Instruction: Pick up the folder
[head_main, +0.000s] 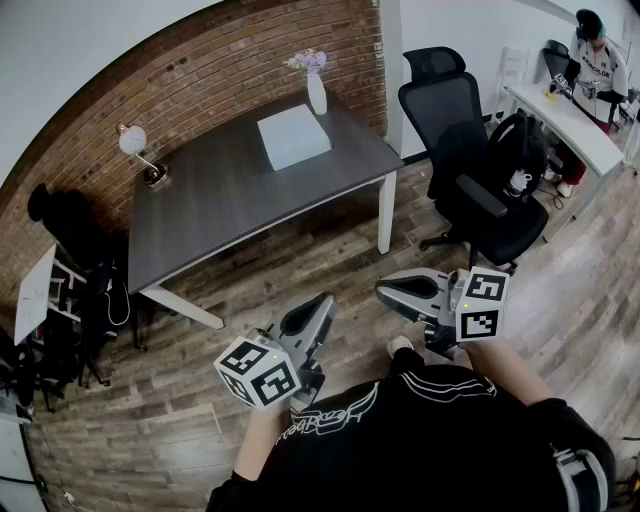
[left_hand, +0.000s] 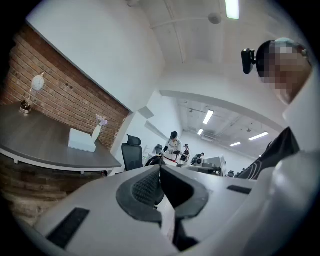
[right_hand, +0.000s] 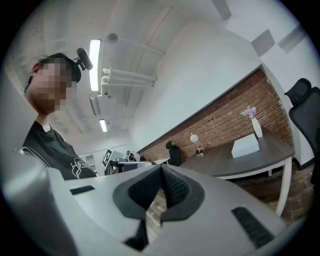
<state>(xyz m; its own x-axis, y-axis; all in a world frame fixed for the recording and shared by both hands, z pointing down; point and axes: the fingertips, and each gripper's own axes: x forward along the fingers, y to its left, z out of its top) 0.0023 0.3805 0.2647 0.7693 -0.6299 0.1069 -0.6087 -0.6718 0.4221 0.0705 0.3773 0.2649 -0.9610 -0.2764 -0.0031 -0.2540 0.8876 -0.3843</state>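
The folder (head_main: 293, 137) lies flat on the dark worktop (head_main: 215, 205), with a vase (head_main: 316, 90) at its 1 o'clock. The left gripper (head_main: 318, 305) and the right gripper (head_main: 388, 290) hang over the floor (head_main: 300, 262), well apart from the folder at their 12 o'clock. Both grippers' jaws are pressed together on nothing.

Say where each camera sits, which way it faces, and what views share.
Head view: on the person's head, facing steeply down at the dark grey rectangular desk; left tool, right tool, black shirt show.
Left gripper view: on the left tool, facing level along shut jaws; torso at right.
Right gripper view: on the right tool, likewise; torso at left.
All three share the pale blue flat folder on that desk.
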